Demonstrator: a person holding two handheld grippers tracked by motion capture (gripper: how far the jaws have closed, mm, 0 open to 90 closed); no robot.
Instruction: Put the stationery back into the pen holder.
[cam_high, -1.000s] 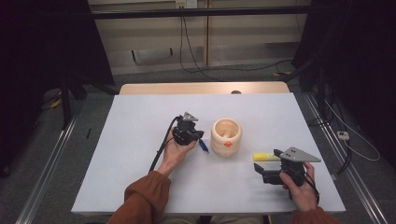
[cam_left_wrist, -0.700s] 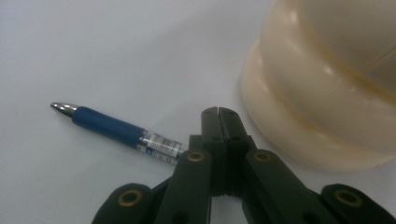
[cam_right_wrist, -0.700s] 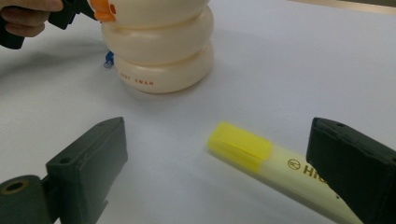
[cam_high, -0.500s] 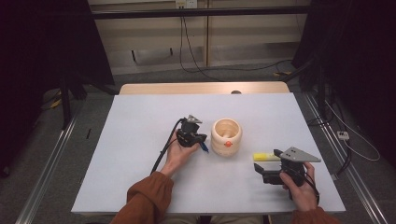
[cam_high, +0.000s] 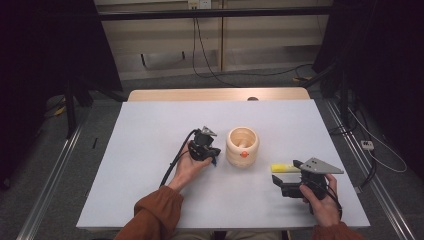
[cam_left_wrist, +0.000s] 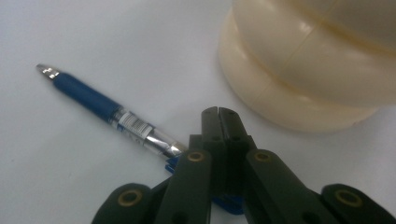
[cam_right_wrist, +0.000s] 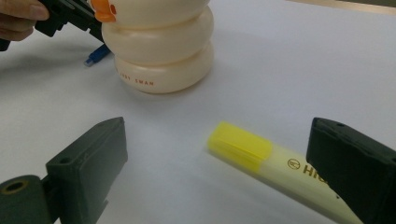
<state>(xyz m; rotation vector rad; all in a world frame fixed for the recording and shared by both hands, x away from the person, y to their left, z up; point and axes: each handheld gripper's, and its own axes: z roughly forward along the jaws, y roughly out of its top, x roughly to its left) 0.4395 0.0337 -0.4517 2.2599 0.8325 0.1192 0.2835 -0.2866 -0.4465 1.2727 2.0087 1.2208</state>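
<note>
A cream ringed pen holder (cam_high: 243, 146) with an orange knob stands mid-table. Just left of it a hand holds my left gripper (cam_high: 202, 147). In the left gripper view its jaws (cam_left_wrist: 218, 114) are pressed together with nothing between the tips. A blue pen (cam_left_wrist: 93, 102) lies flat on the table, its rear end running under them, close to the holder (cam_left_wrist: 308, 60). My right gripper (cam_high: 279, 185) is open near the front right. A yellow highlighter (cam_right_wrist: 261, 158) lies between its spread jaws (cam_right_wrist: 219, 154), untouched, with the holder (cam_right_wrist: 159, 46) beyond.
The white table (cam_high: 150, 130) has bare room on its left half and at the back. A wooden strip (cam_high: 215, 94) runs along its far edge. The left gripper's cable (cam_high: 172, 167) trails back along the forearm.
The left gripper has drifted slightly toward me and stays beside the holder, over the pen. The right gripper and the highlighter have not moved.
</note>
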